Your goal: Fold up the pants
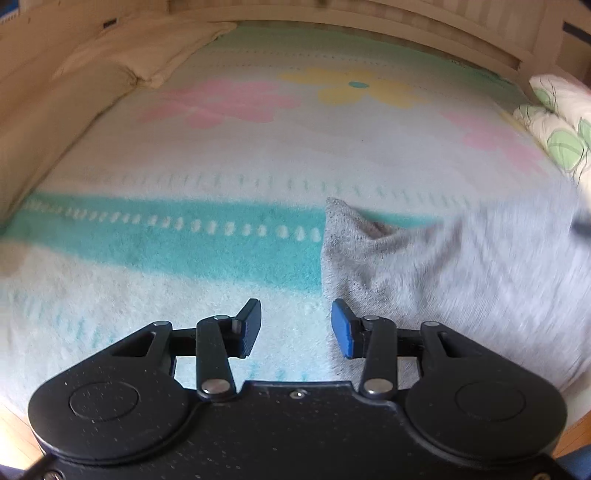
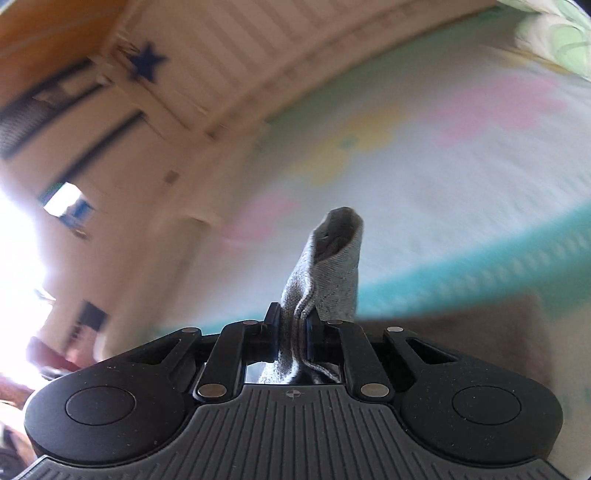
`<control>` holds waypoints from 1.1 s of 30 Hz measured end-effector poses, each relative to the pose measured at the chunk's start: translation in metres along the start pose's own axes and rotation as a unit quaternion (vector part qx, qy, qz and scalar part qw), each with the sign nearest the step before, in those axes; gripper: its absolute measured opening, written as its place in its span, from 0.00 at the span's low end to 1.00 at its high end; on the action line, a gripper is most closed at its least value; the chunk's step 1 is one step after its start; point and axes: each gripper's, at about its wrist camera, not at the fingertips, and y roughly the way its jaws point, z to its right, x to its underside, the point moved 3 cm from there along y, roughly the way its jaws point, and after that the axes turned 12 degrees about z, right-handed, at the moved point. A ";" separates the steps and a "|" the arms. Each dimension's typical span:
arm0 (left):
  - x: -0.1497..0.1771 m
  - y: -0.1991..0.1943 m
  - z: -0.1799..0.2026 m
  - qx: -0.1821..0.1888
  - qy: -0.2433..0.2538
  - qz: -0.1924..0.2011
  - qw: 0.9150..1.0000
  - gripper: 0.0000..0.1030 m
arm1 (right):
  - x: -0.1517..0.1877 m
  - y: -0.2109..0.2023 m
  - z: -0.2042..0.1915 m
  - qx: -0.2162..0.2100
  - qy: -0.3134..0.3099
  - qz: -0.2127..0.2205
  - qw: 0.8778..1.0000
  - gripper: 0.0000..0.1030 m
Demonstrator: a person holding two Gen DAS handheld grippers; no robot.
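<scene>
The grey knit pants (image 1: 424, 266) lie on the right side of the bed, blurred toward the right edge of the left wrist view. My left gripper (image 1: 295, 326) hovers over the blanket at the pants' left edge, open, with nothing between its fingers; its right pad (image 1: 341, 328) is blue. In the right wrist view my right gripper (image 2: 293, 334) is shut on a bunched fold of the grey pants (image 2: 325, 273), which sticks up past the fingertips above the bed.
A fleece blanket (image 1: 221, 155) with pink and yellow flowers and a teal band covers the bed. A wooden bed frame (image 1: 369, 22) runs along the far side. A cream pillow (image 1: 147, 59) sits far left, a green-patterned pillow (image 1: 557, 122) far right.
</scene>
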 end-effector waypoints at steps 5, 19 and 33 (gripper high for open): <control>0.008 0.008 -0.010 -0.011 -0.019 -0.023 0.999 0.49 | -0.015 -0.019 -0.013 -0.036 -0.006 0.030 0.999 0.11; 0.003 -0.004 0.038 0.053 0.015 -0.007 0.998 0.49 | 0.029 0.006 0.085 0.234 -0.064 -0.079 0.967 0.10; 0.033 -0.019 0.075 0.103 0.086 0.005 0.991 0.53 | 0.033 0.009 0.088 0.258 -0.067 -0.105 0.958 0.11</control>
